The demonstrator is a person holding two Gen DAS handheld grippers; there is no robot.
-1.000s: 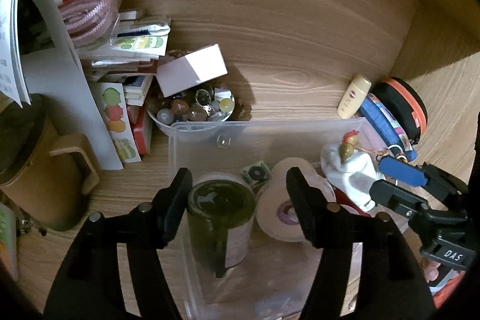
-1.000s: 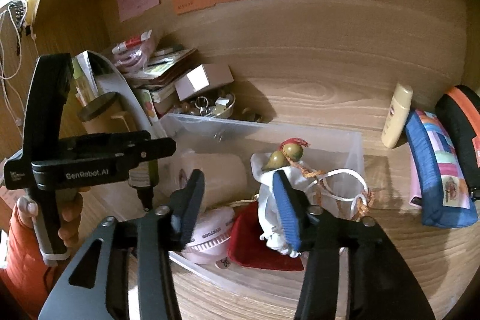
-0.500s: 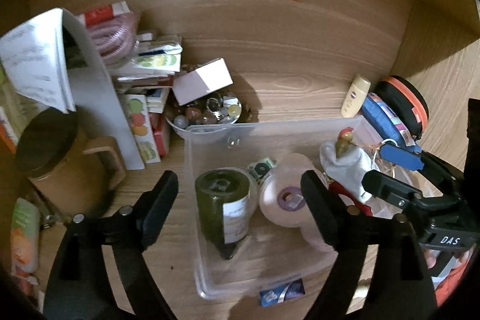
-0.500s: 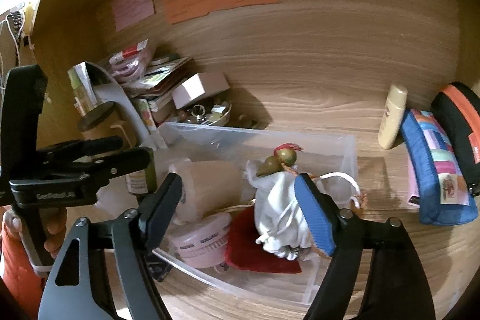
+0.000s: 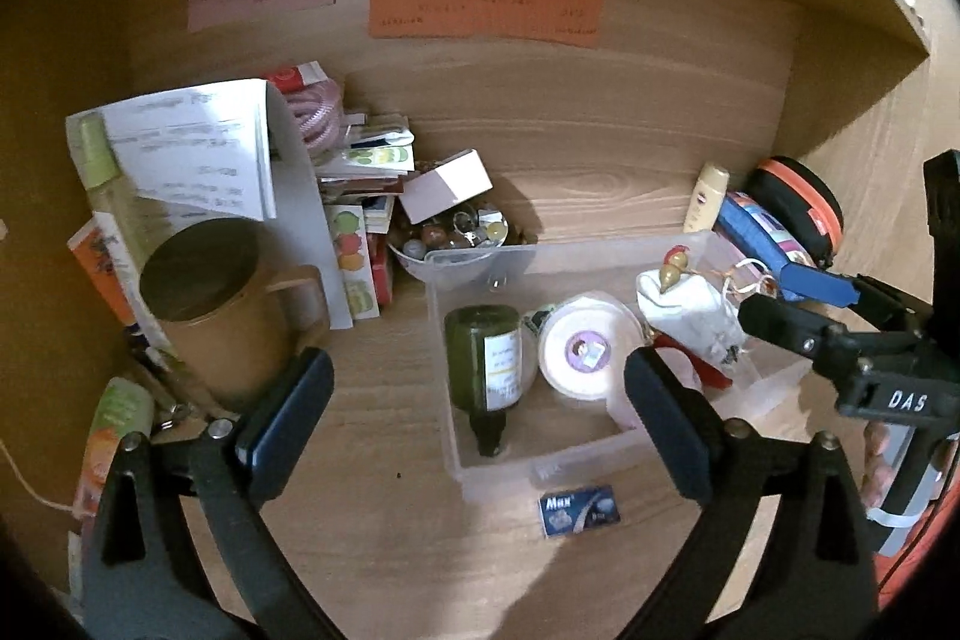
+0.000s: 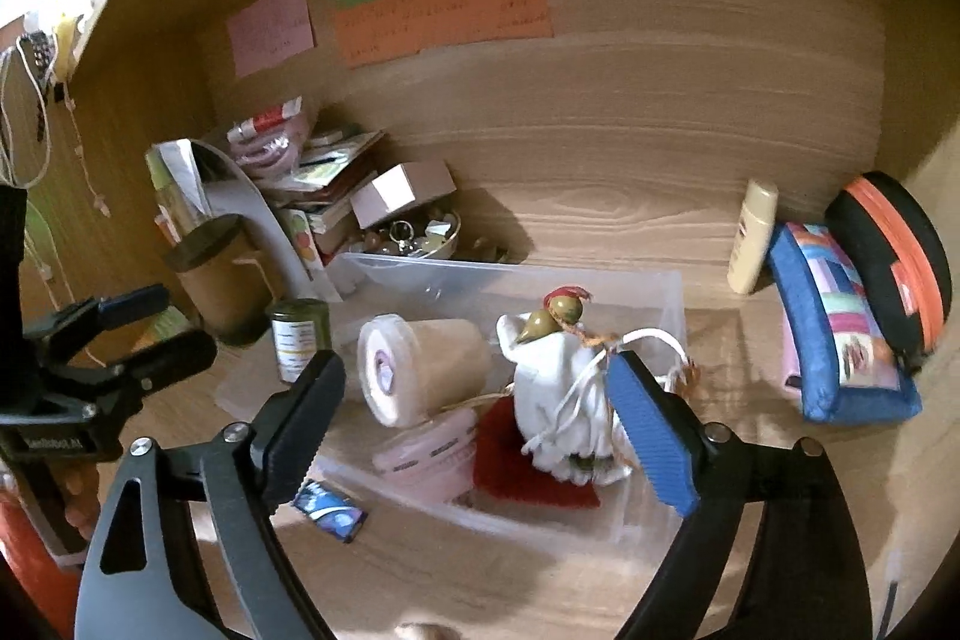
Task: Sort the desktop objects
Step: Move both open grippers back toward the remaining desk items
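Note:
A clear plastic bin [image 5: 510,463] [image 6: 672,286] sits on the wooden desk. In it lie a dark green bottle [image 5: 486,367] [image 6: 298,337] on its side, a white tissue roll [image 5: 588,352] [image 6: 420,367], a white drawstring pouch [image 5: 690,307] [image 6: 558,400], a red cloth [image 6: 528,478] and a pink round tin [image 6: 429,454]. My left gripper [image 5: 477,421] is open and empty above the bin's near edge. My right gripper [image 6: 474,427] is open and empty, its jaws either side of the roll and pouch.
A small blue card [image 5: 579,511] [image 6: 330,508] lies in front of the bin. A brown mug [image 5: 219,301], papers, booklets and a bowl of beads [image 5: 450,241] crowd the left. A lotion tube [image 6: 753,235], blue pouch [image 6: 840,334] and black-orange case [image 6: 894,244] stand at right.
My left gripper let go of the green bottle, which now lies in the bin, opened wide and pulled back. My right gripper also opened wider and drew back from the pouch.

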